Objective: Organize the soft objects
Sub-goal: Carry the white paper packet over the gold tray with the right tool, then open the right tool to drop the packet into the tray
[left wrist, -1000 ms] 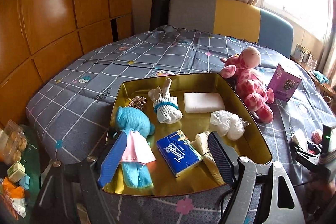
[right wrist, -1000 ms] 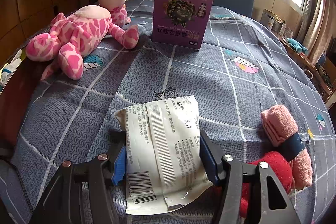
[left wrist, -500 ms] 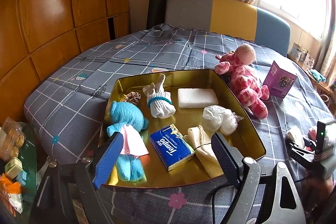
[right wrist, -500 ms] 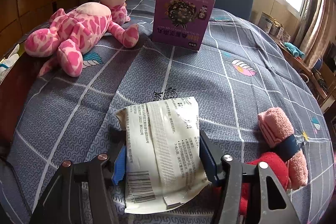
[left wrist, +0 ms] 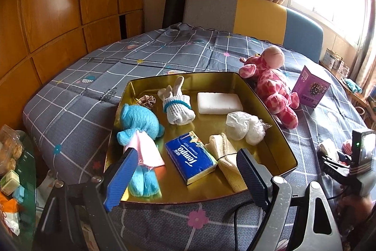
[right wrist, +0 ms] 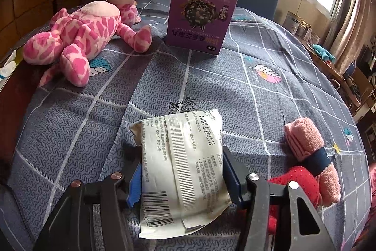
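Note:
A gold tray on the grey quilt holds a blue plush doll, a rolled white sock, a white sponge, a Tempo tissue pack, a plastic bag wad and a cream cloth. My left gripper is open and empty, above the tray's near edge. My right gripper is shut on a white packet, just above the quilt. A pink spotted plush lies beyond it, right of the tray.
A purple box stands behind the packet. A rolled pink towel and a red cloth lie right of my right gripper. A chair stands at the far side. Wood panels line the left wall.
My left gripper has pulled back and risen a little from the tray. My right gripper still holds the packet and has barely moved.

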### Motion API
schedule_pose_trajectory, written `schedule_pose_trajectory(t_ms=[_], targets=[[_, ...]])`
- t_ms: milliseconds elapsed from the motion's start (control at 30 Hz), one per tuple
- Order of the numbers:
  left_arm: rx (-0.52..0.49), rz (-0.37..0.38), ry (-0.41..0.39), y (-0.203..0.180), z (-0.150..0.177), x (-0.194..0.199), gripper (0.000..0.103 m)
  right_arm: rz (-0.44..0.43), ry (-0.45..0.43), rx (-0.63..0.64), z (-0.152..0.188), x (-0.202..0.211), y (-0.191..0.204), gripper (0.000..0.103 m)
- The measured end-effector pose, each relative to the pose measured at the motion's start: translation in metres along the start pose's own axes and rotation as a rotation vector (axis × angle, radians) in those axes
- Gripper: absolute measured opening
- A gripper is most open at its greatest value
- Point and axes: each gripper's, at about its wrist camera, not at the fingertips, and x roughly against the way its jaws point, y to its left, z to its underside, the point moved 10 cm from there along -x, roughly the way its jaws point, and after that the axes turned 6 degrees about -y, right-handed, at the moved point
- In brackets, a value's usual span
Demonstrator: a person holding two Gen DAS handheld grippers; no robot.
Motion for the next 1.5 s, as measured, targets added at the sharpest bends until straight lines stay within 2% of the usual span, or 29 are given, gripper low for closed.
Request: schedule_pose_trajectory(t_ms=[367, 500, 600, 733, 867, 967, 1133, 1233, 1367, 1500], targets=[[0.037, -0.017, 0.008, 0.016, 0.001, -0.004, 0.086, -0.014, 0.049, -0.047, -0.002, 0.001, -0.002, 0.057], [0.034, -0.03, -0.003, 0.021, -0.002, -0.003, 0.086, -0.064, -0.001, -0.072, -0.024, 0.026, 0.009, 0.057], [0.05, -0.048, -0.008, 0.032, -0.005, -0.001, 0.086, -0.158, -0.063, -0.039, -0.052, 0.053, 0.038, 0.057], [0.087, -0.093, -0.021, 0.057, -0.011, 0.003, 0.086, -0.333, -0.109, 0.039, -0.077, 0.085, 0.103, 0.057], [0.134, -0.129, -0.034, 0.083, -0.015, 0.006, 0.086, -0.5, -0.094, 0.137, -0.082, 0.104, 0.18, 0.058], [0.151, -0.144, -0.044, 0.094, -0.018, 0.008, 0.086, -0.574, -0.059, 0.194, -0.081, 0.106, 0.231, 0.058], [0.169, -0.157, -0.045, 0.105, -0.016, 0.007, 0.086, -0.588, 0.003, 0.259, -0.078, 0.078, 0.296, 0.058], [0.178, -0.155, -0.03, 0.108, -0.013, 0.003, 0.086, -0.568, 0.023, 0.285, -0.079, 0.055, 0.316, 0.059], [0.175, -0.149, -0.019, 0.105, -0.01, -0.001, 0.086, -0.569, 0.114, 0.299, -0.065, 0.031, 0.329, 0.06], [0.173, -0.148, -0.007, 0.104, -0.006, -0.005, 0.086, -0.595, 0.079, 0.265, -0.068, 0.043, 0.323, 0.063]])
